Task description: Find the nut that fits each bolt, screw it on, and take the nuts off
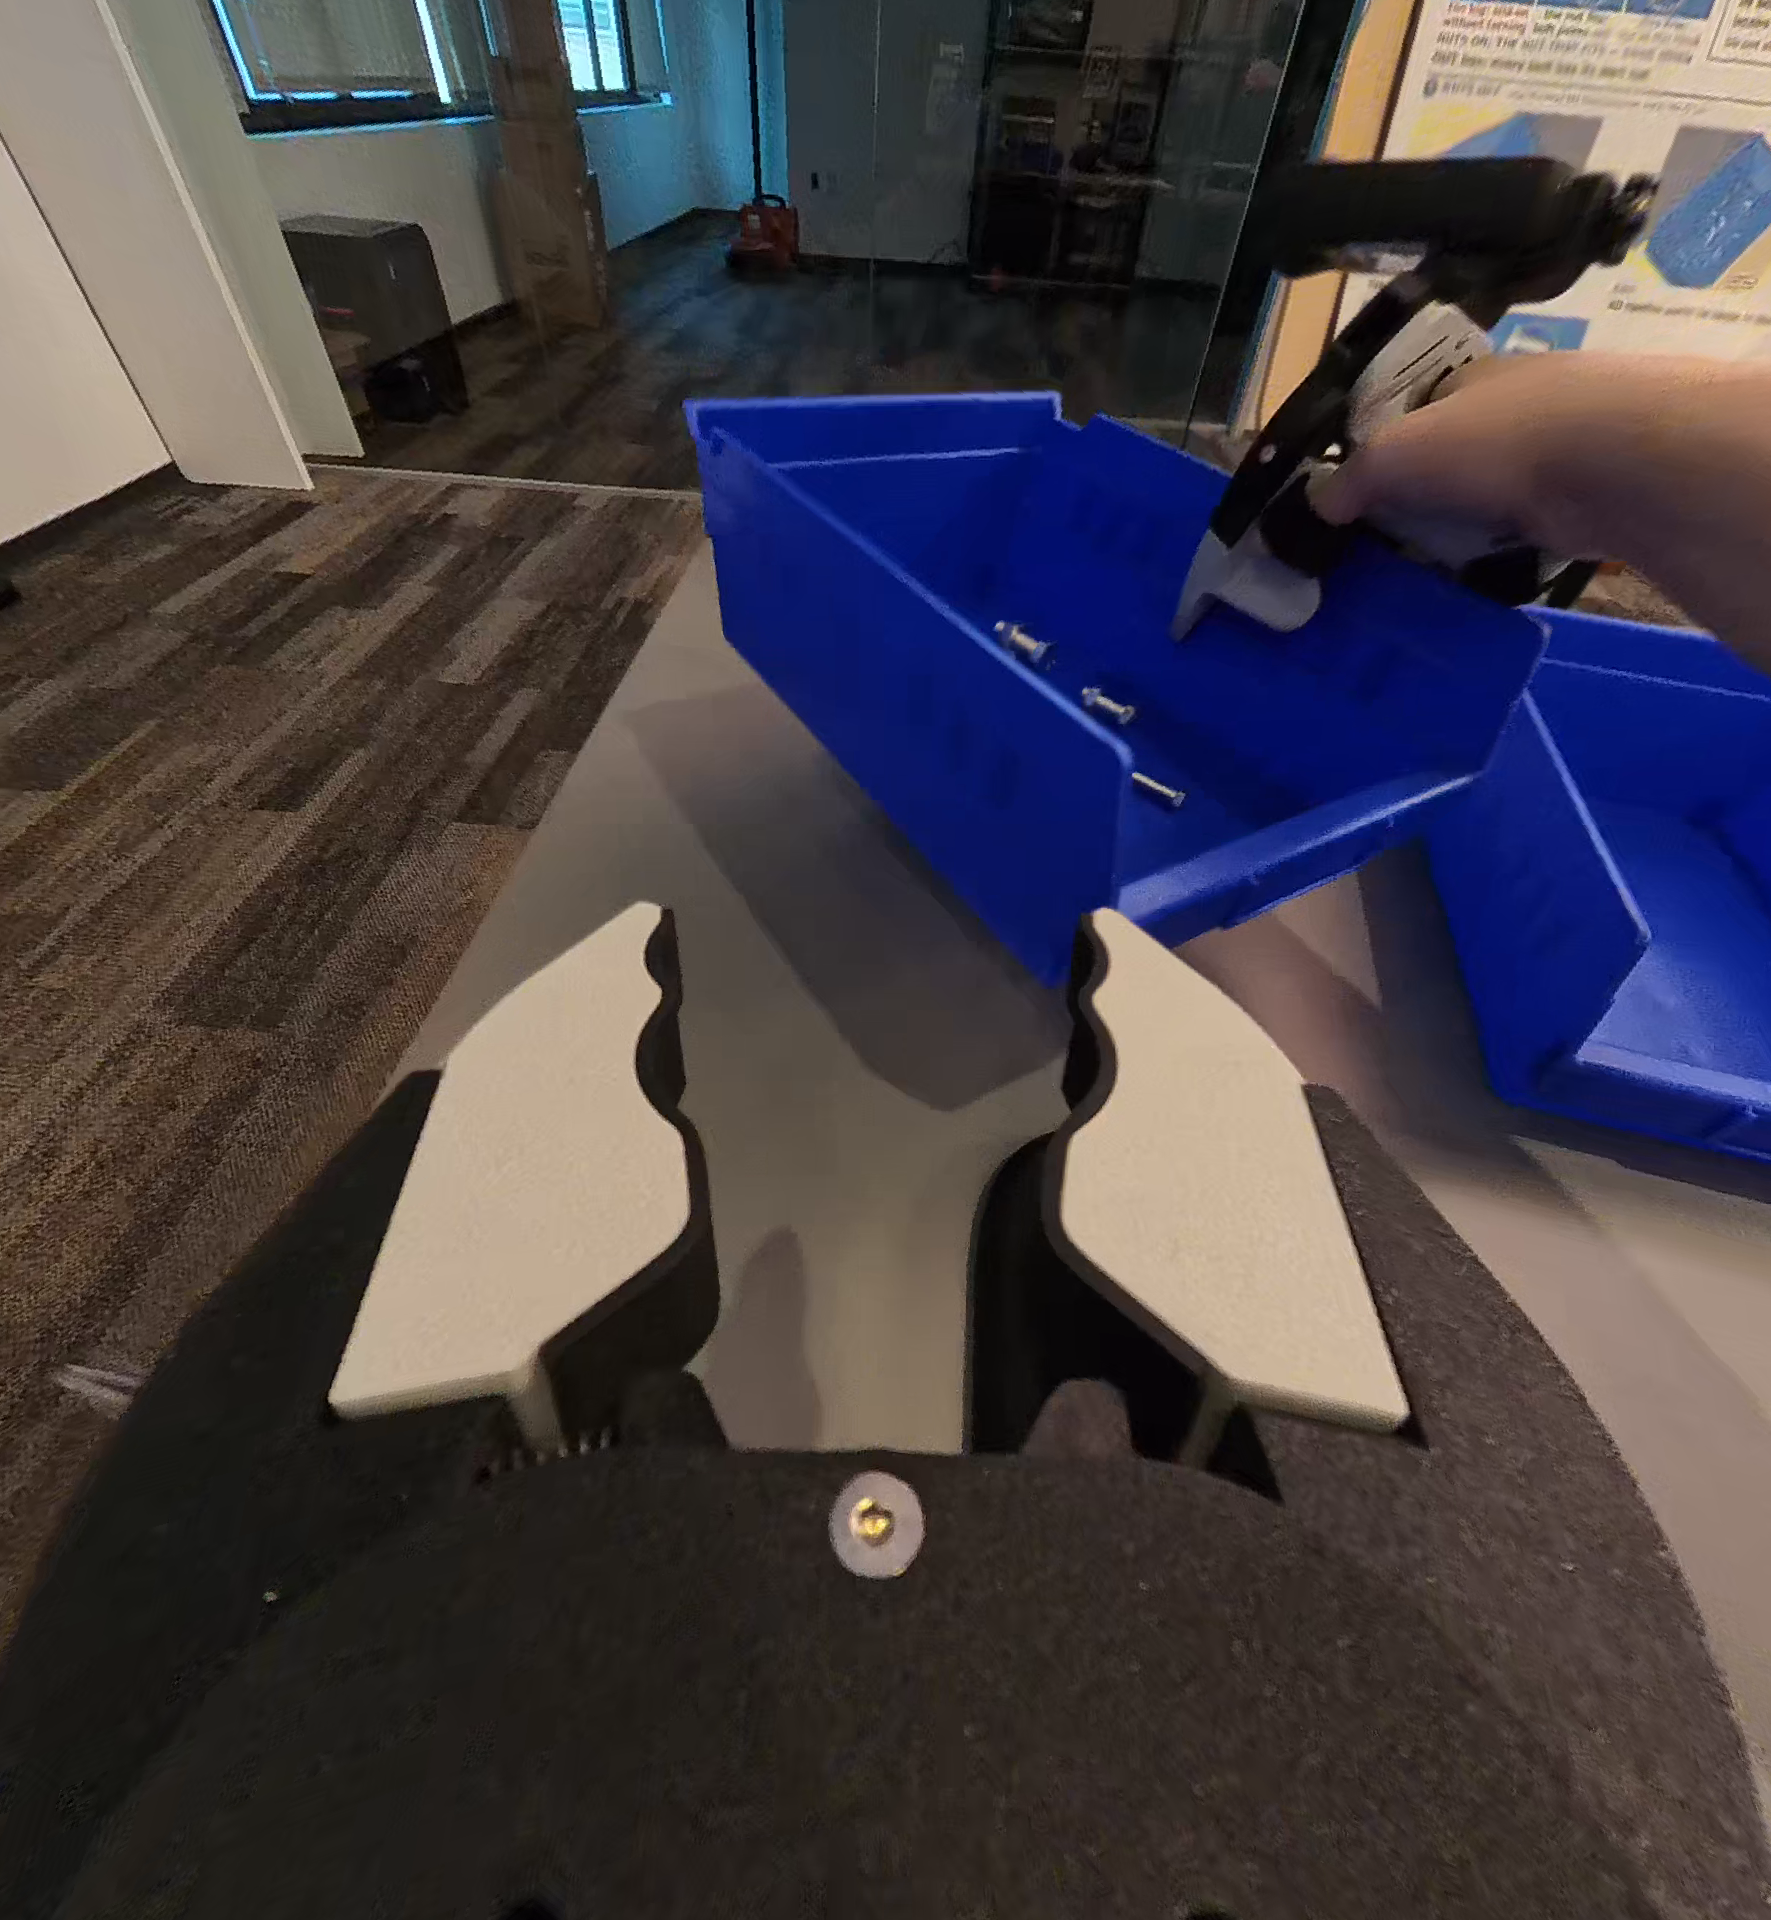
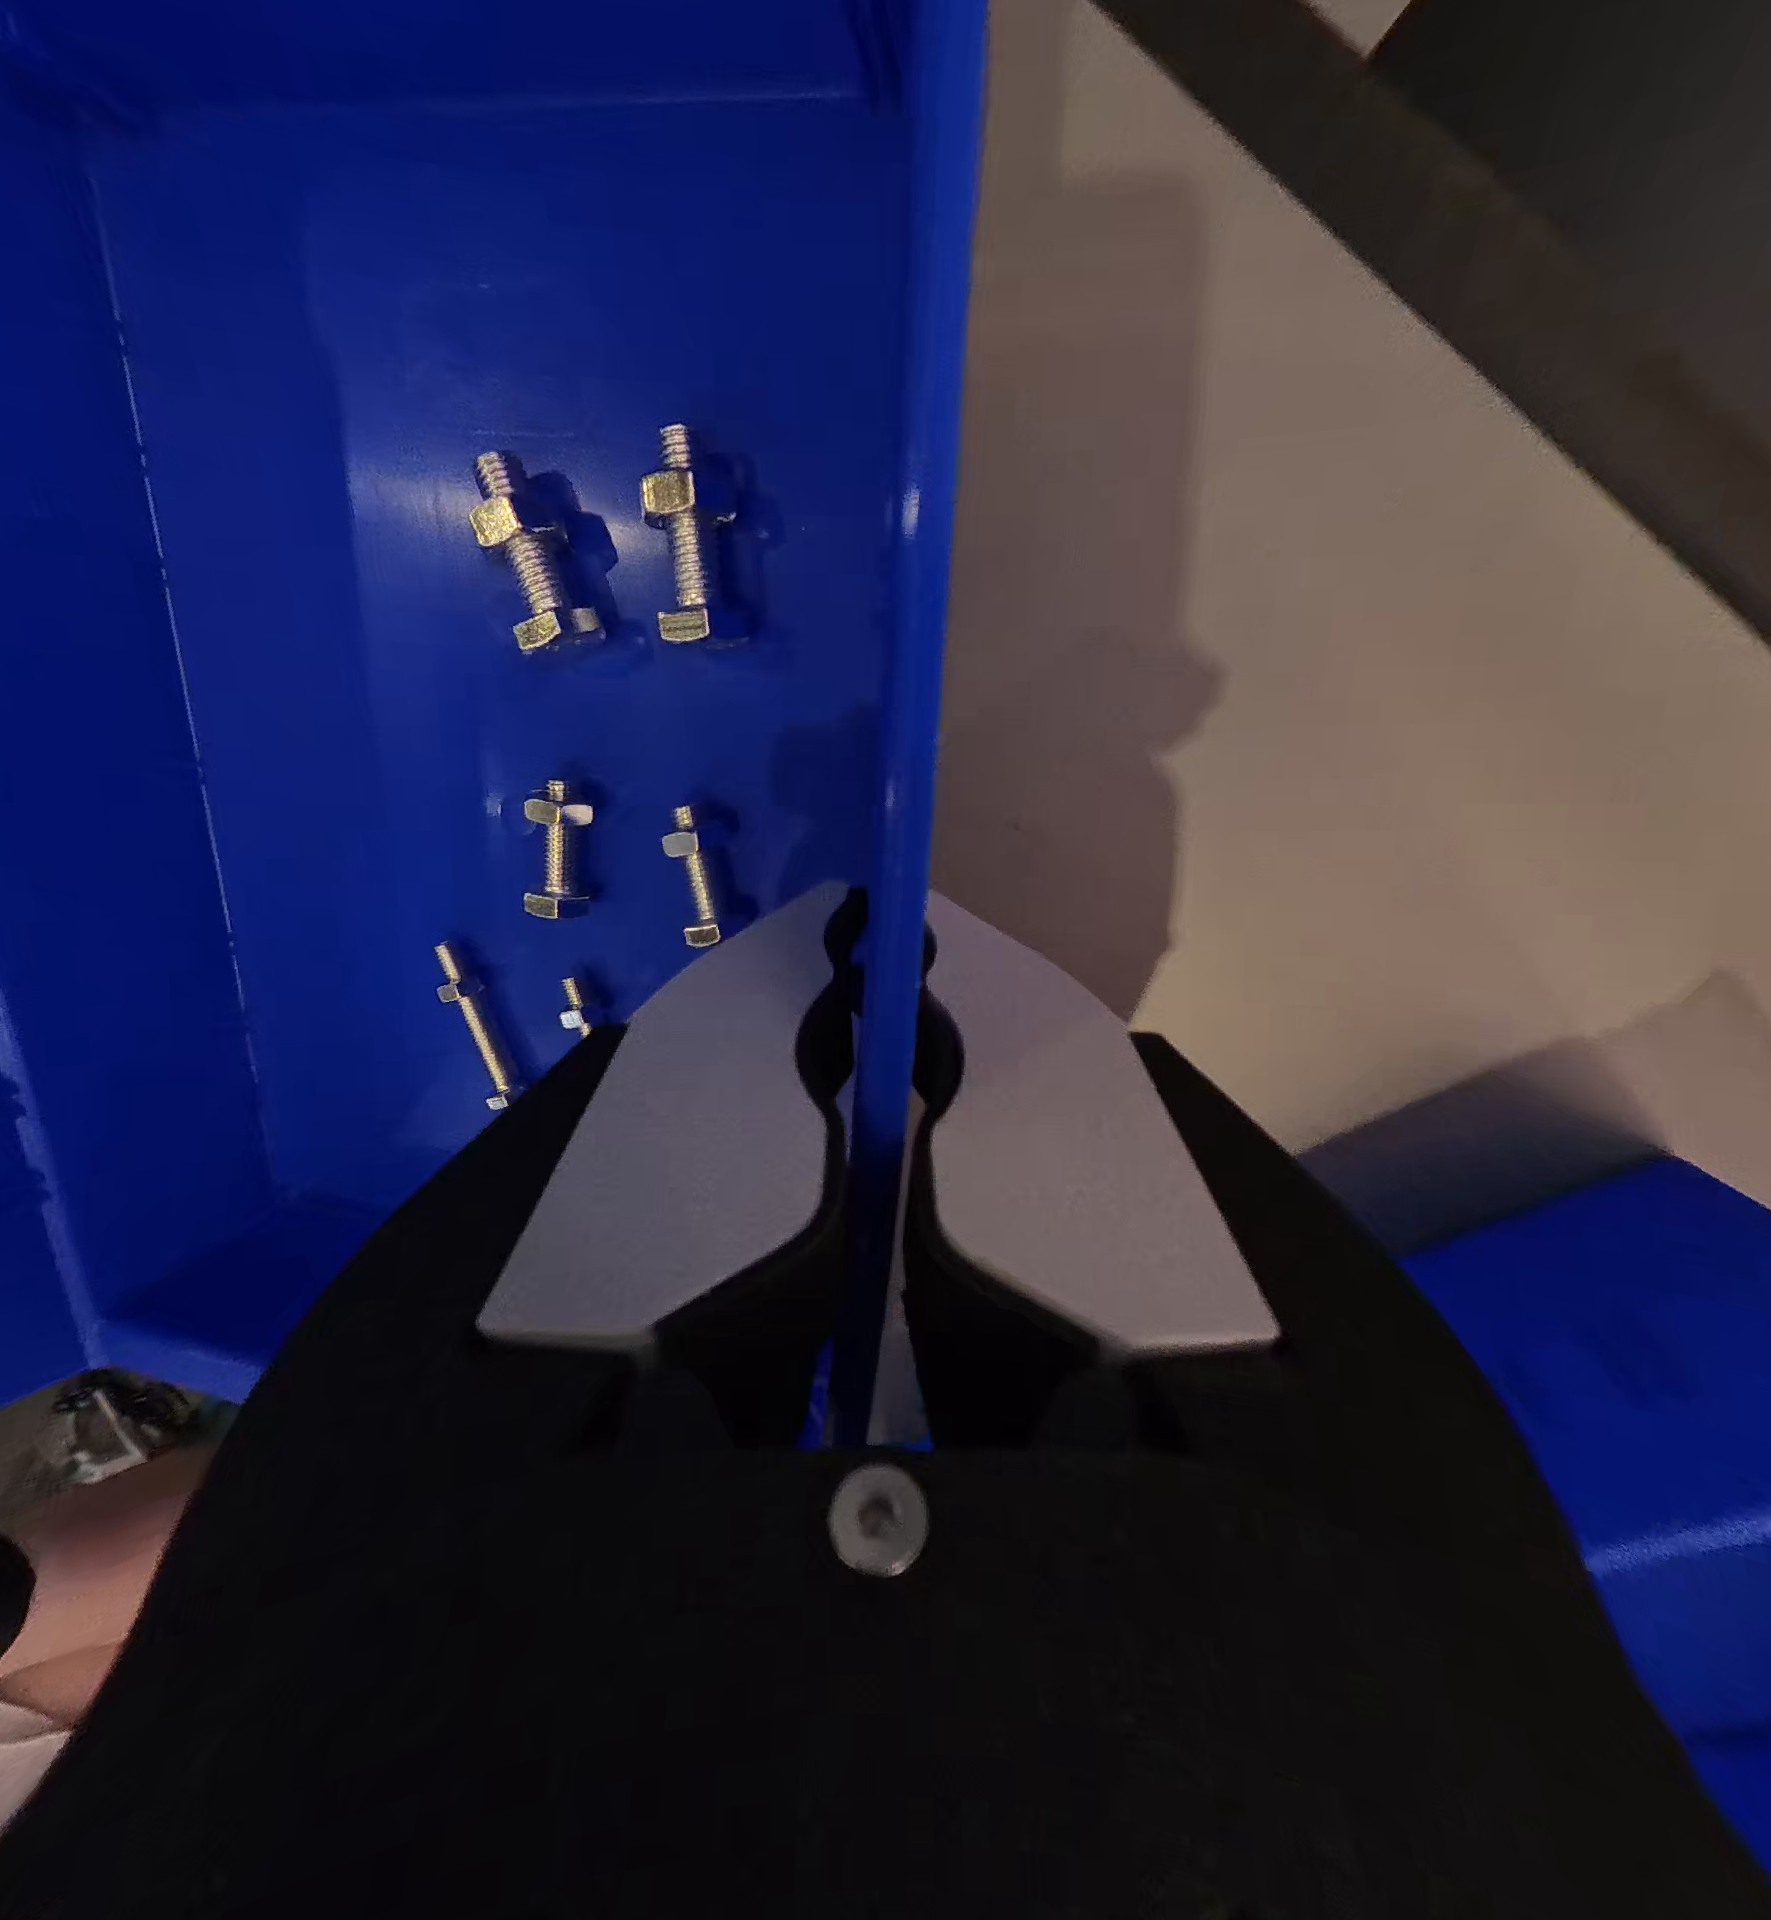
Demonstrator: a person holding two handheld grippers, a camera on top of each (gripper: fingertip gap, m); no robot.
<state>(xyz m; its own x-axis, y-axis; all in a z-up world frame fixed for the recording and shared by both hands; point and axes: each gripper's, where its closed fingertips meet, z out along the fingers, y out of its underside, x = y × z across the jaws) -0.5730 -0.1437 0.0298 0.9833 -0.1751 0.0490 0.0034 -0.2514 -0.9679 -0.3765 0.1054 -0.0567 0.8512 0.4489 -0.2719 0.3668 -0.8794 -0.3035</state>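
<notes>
A blue bin (image 1: 912, 665) stands tilted on the grey table, one end lifted. Several bolts with nuts on them stick up from its floor in pairs: two large (image 2: 533, 551), two medium (image 2: 554, 852), two thin (image 2: 476, 1023). Three of them show in the left wrist view (image 1: 1026, 644). My right gripper (image 2: 886, 914) is shut on the bin's side wall (image 2: 922, 520), one finger inside and one outside; it also shows in the left wrist view (image 1: 1239, 587), held by a hand. My left gripper (image 1: 876, 920) is open and empty above the table, just short of the bin's near corner.
A second blue bin (image 1: 1691, 935) lies to the right, partly under the tilted one; it shows at lower right in the right wrist view (image 2: 1587, 1351). The table's left edge (image 1: 538, 831) drops to carpeted floor. A poster (image 1: 1629, 125) stands behind. Left tips to right tips: about 35 cm.
</notes>
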